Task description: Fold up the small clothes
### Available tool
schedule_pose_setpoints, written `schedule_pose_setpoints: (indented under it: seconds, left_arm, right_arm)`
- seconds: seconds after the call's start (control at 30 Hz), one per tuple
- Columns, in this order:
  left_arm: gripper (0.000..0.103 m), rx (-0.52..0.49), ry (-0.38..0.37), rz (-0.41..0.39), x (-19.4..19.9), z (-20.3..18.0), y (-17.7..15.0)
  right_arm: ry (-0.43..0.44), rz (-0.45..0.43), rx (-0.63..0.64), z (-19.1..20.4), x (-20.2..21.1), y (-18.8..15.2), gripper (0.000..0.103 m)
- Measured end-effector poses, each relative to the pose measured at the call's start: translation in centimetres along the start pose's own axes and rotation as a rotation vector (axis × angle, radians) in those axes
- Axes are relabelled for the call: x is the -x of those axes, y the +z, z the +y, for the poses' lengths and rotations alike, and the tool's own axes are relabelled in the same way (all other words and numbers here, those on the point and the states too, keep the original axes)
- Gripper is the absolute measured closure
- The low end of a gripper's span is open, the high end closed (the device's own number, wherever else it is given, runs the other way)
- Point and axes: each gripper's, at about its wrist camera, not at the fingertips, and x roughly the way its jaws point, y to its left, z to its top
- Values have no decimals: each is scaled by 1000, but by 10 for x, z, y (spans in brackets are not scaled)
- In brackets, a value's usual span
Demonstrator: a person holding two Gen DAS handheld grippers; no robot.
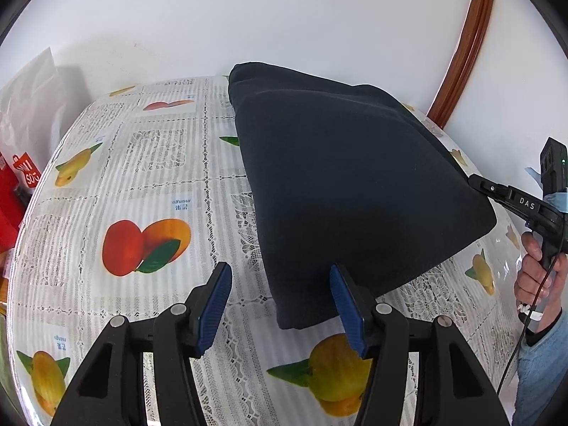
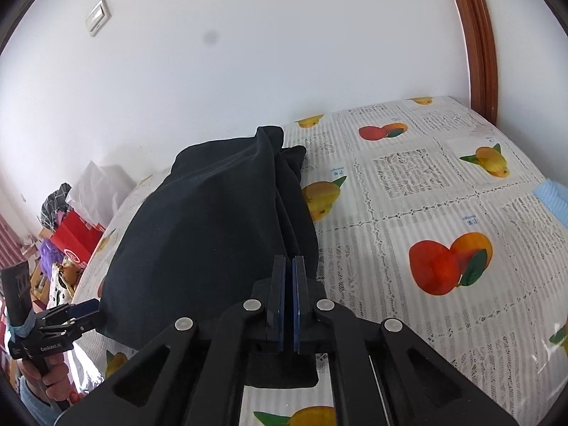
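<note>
Right claw [image 2: 288, 277] clenched on the dark garment's [image 1: 348, 184] edge, left claw [image 1: 280, 298] released; lift one-sided and the fold slumps across the bench [image 2: 443, 184].

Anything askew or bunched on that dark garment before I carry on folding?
Yes. In the right wrist view the dark garment has a gathered ridge of loose folds along its right edge, ending in a bunched peak at the far end, not lying flat on the fruit-print tablecloth.

1. Your tablecloth [image 1: 149, 177] is white lace-print with mangoes.
2. A red bag [image 2: 76, 239] stands past the table's far end, amid clutter.
3. A light switch [image 2: 98, 17] sits on the white wall [image 1: 284, 17].
4. Brown wooden trim [image 2: 477, 35] runs alongside.
</note>
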Motion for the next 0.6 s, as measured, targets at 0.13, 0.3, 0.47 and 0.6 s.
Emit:
schedule_pose_setpoints:
  seconds: [0.13,0.3,0.47,0.6]
  left_arm:
    - [48,-5,16,-12,-2,-3,0]
    - [46,-16,59,-13,-1,-7,-2]
    - [45,-22,95,14,3,-11,-8]
    - [45,7,101,16,15,-15,-14]
  right_arm:
    - [-40,17,16,6,6,-7,97]
    - [-77,19,26,10,20,-22,96]
    - [-142,60,38,14,28,-34,95]
    - [-201,62,8,20,42,-40,93]
